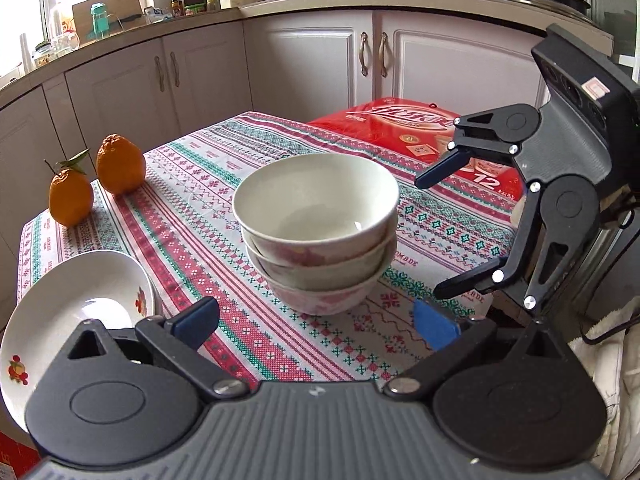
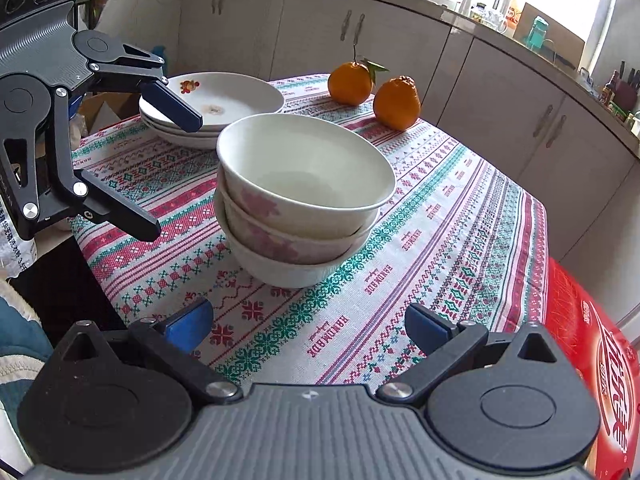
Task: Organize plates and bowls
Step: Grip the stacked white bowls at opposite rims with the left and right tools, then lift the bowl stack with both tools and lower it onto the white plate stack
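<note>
Bowl stack (image 2: pixel 300 200) mid-tabletop, plates (image 2: pixel 212 108) stacked at far corner; both grippers (image 1: pixel 316 324) (image 2: pixel 308 328) spread wide, empty. Sorting looks done, probably just retreat.

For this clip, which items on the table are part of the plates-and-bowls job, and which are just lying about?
Job items:
stack of bowls, three nested, mid-table
stack of plates, at the table's edge
left gripper and right gripper, both open, holding nothing

Lying about:
two oranges on the tablecloth
red package beside the table
</note>
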`<state>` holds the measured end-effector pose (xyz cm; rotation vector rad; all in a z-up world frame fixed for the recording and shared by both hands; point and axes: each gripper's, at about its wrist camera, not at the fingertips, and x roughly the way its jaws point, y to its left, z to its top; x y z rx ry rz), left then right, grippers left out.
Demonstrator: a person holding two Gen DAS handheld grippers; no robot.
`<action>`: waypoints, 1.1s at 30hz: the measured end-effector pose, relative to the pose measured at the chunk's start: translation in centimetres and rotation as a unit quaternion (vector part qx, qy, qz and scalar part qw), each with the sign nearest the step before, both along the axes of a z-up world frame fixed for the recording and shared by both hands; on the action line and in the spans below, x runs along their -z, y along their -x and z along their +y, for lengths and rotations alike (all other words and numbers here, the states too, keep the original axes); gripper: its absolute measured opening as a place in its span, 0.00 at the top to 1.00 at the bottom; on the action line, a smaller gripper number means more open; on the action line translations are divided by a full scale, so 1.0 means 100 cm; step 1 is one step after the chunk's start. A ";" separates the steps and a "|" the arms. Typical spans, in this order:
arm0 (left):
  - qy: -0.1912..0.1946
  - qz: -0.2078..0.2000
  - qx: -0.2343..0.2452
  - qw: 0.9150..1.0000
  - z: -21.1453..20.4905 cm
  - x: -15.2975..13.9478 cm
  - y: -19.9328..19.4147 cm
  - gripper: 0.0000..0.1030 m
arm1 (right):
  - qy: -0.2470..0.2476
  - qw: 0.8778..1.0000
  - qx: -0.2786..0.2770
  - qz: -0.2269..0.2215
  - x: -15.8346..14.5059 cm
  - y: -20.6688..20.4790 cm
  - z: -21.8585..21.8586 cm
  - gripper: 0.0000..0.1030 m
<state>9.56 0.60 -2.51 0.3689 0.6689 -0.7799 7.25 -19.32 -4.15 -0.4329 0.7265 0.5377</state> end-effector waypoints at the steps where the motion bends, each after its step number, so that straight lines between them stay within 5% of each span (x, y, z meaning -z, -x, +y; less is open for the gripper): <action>1: -0.002 0.002 0.002 1.000 -0.001 0.001 -0.002 0.01 | 0.005 1.000 -0.001 0.000 0.002 -0.002 0.001 0.00; 24: -0.041 0.058 0.088 0.994 -0.022 0.028 -0.048 0.02 | 0.012 0.989 -0.139 0.051 0.010 -0.066 -0.002 0.00; 33: -0.052 0.064 0.130 0.988 -0.026 0.025 -0.058 0.09 | 0.016 0.980 -0.187 0.059 0.003 -0.080 0.006 0.02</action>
